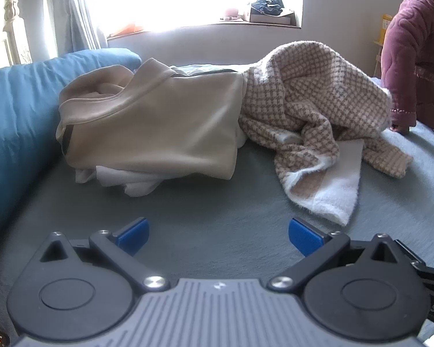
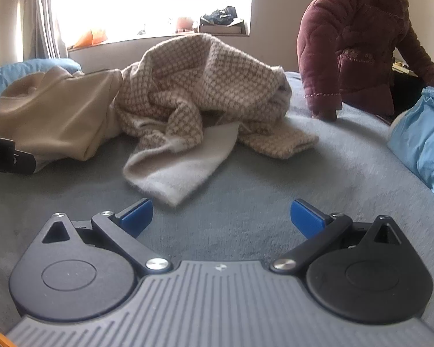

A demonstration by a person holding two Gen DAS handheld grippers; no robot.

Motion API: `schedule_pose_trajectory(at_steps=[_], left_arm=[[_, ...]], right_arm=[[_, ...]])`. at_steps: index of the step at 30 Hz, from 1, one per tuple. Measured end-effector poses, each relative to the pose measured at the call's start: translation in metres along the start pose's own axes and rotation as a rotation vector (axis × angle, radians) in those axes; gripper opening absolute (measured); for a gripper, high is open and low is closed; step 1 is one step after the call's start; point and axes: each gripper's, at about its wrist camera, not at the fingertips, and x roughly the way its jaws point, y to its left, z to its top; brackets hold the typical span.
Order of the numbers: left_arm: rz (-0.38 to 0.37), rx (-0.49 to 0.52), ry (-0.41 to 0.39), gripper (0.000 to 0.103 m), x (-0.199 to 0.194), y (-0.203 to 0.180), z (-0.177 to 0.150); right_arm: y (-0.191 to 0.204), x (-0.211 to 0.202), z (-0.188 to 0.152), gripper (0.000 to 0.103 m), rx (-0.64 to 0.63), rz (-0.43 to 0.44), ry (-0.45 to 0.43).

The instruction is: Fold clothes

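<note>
Looking along the left gripper (image 1: pixel 218 237), I saw its blue fingertips (image 1: pixel 134 235) spread wide apart over the grey bedcover (image 1: pixel 217 202), holding nothing. A folded beige garment (image 1: pixel 159 121) sat at about 11 o'clock, on top of a white piece (image 1: pixel 130 180). Beside it, at 1 o'clock and touching it, the checked knit sweater (image 1: pixel 318 95) lay in a rumpled heap. My right gripper (image 2: pixel 221 217) was likewise gaping and empty, with a pale end of that sweater just past its left fingertip at 11 o'clock. A person in a maroon padded jacket (image 2: pixel 358 40) leaned on the bed at 2 o'clock.
</note>
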Motion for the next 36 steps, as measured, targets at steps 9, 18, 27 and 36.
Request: schedule_pose_trajectory(at_steps=[9,18,27,36], left_arm=[[0.004,0.029,0.012,0.103,0.006,-0.001,-0.01],[0.012,-0.018,0.029,0.103,0.01,0.005,-0.007],[-0.004,-0.096,-0.01,0.103,0.007,0.014,-0.005],[0.037,-0.051,0.013,0.103,0.013,0.007,-0.011]], right_arm=[[-0.001,0.005,-0.006,0.102,0.009,-0.001,0.005],[-0.001,0.008,0.005,0.102,0.001,0.023,0.082],[-0.002,0.008,0.004,0.102,-0.012,0.02,0.099],[-0.005,0.008,0.006,0.102,-0.004,0.01,0.113]])
